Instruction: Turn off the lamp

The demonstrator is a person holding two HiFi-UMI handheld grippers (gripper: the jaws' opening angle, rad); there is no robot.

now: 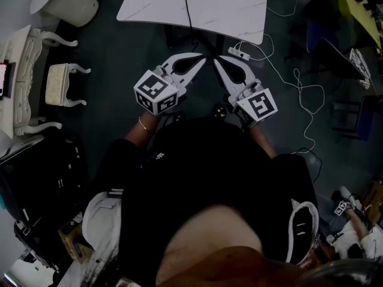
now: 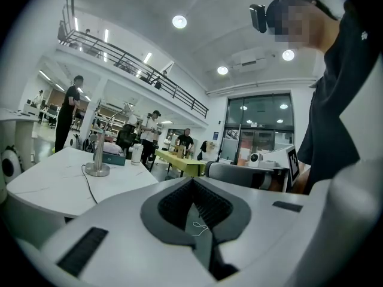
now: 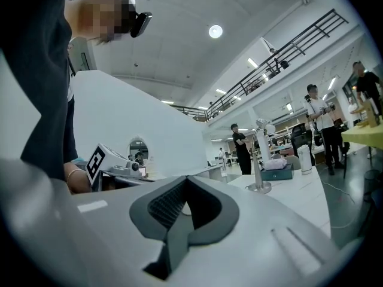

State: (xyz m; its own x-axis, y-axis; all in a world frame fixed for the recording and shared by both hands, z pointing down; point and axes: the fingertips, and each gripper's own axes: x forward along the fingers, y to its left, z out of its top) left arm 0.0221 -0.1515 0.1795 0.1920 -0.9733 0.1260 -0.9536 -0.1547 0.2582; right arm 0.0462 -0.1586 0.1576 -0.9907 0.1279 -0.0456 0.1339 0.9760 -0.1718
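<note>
Both tools are up in front of my torso, about level. Their tips angle toward each other, near but apart, just short of the near edge of the white marble table (image 1: 239,11). My left gripper (image 1: 200,58) has its jaws pressed together with nothing between the pads. My right gripper (image 1: 217,60) is the same, jaws together and empty. Neither touches anything.

The lamp (image 2: 98,153) stands upright on the table top, well apart from both grippers. It has a round metal base and a thin pole, and the right gripper view shows a small head bent over at the top. Its black cord (image 1: 187,8) runs from the base across the table and drops over the near edge. I can't tell whether the lamp is lit.

Just beside the lamp are a teal box (image 3: 278,173) and a white tumbler (image 3: 305,158). A white cable (image 1: 305,103) loops over the dark floor (image 1: 108,52) to my right. People (image 2: 70,112) stand in the background beyond the table.
</note>
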